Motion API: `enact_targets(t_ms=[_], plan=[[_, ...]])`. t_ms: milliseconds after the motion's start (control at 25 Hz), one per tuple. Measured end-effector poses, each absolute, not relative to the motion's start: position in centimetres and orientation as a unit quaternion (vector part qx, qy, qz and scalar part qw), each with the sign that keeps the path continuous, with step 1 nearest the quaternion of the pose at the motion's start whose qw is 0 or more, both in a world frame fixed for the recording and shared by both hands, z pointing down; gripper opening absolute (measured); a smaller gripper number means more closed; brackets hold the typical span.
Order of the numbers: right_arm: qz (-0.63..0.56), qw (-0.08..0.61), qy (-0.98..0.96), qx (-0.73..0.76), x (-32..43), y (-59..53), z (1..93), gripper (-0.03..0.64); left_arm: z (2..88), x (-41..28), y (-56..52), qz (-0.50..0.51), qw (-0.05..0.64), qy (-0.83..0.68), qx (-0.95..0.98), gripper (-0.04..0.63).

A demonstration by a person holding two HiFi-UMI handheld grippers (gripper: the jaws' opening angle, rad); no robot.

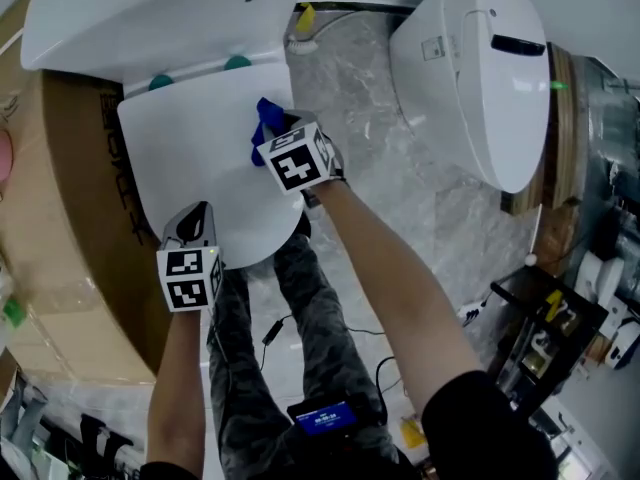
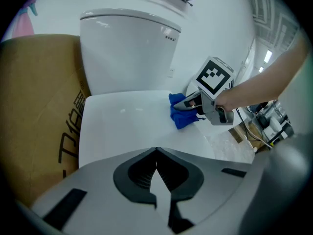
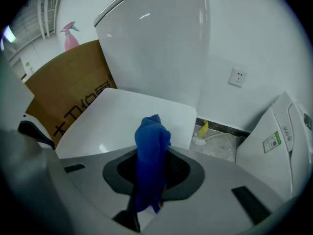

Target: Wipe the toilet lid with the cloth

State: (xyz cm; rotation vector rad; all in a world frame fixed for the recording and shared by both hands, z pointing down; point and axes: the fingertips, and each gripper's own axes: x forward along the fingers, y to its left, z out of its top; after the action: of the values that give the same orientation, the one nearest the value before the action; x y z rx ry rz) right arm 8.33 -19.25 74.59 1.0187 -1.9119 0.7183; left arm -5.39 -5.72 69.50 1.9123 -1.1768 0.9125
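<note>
The white toilet lid (image 1: pixel 205 158) lies closed, with the cistern (image 1: pixel 160 18) behind it. My right gripper (image 1: pixel 272 133) is shut on a blue cloth (image 1: pixel 266 120) and holds it on the lid's right part near the hinge end; the cloth (image 3: pixel 150 155) fills its jaws, and it shows in the left gripper view as a blue wad (image 2: pixel 182 112) under the right gripper (image 2: pixel 193 106). My left gripper (image 1: pixel 195 223) is shut with nothing in it and hangs over the lid's (image 2: pixel 127 126) front edge.
A brown cardboard box (image 1: pixel 80 218) stands against the toilet's left side. A second white toilet (image 1: pixel 480 78) lies to the right on the marble floor (image 1: pixel 370 108). A toilet brush (image 3: pixel 203 133) lies by the wall. Cables and tools (image 1: pixel 560 318) crowd the right.
</note>
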Motion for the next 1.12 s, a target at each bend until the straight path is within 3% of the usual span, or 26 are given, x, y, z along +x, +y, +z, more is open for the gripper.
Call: enact_targets(t_ms=[520,1120], plan=[[0.262,0.424,-0.793,0.349,-4.8,-18.8,74.0,0.091,69.1,-13.4,-4.3,0.317,0.380,-0.511,0.703,0.011],[0.216,0.462,-0.827,0.237,-17.7,-14.8,74.9,0.091,69.9,-15.1,-0.1,0.281,0.430,-0.520,0.682,0.011]])
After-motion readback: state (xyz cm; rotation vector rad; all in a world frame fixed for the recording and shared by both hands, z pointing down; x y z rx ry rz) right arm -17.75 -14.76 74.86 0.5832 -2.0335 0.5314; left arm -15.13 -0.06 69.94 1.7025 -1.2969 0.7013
